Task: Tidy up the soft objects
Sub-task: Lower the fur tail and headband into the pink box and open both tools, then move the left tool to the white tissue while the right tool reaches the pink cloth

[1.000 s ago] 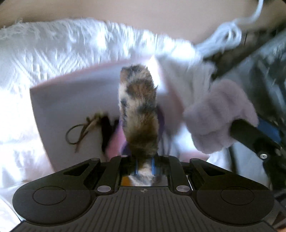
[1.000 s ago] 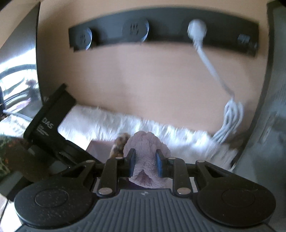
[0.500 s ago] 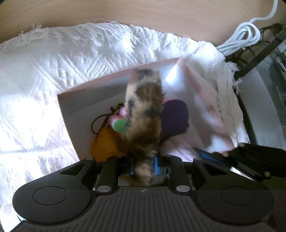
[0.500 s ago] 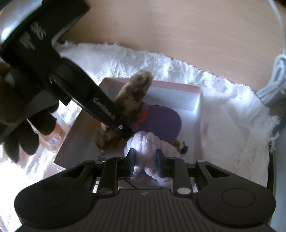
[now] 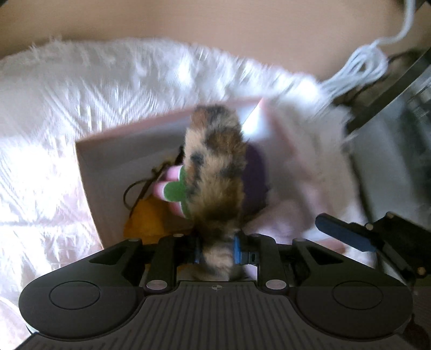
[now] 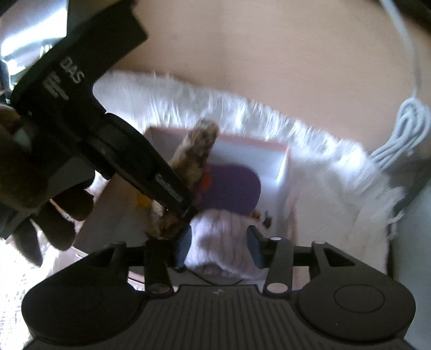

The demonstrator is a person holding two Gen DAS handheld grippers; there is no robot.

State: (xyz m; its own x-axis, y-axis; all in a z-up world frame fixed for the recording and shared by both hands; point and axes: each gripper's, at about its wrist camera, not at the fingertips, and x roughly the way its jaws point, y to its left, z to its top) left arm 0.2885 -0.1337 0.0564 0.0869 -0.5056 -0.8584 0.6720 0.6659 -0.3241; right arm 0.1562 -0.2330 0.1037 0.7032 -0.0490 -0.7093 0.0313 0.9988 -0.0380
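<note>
Currently: my left tongs [image 5: 216, 251] grip a mottled fur tail [image 5: 215, 167] over the pink box [image 5: 107, 150]; my right tongs [image 6: 219, 243], just widening, release a lilac plush [image 6: 219, 237] inside it for storage.

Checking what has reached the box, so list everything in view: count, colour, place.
furry toy: one, brown-black-tan, above box, in left gripper.
knitted piece: one, lilac, box's near end, between right gripper's jaws.
plush: one, purple, in box.
soft toy: one, green-pink, in box.
pouch: one, mustard, in box.
box: one, pink, on throw.
throw: one, white, on table.
cable: one, white, coiled, far right.
left gripper: black, gripping furry toy, jaws just eased wider.
right gripper: black, jaws just opened.
left hand: one, holding left gripper.
</note>
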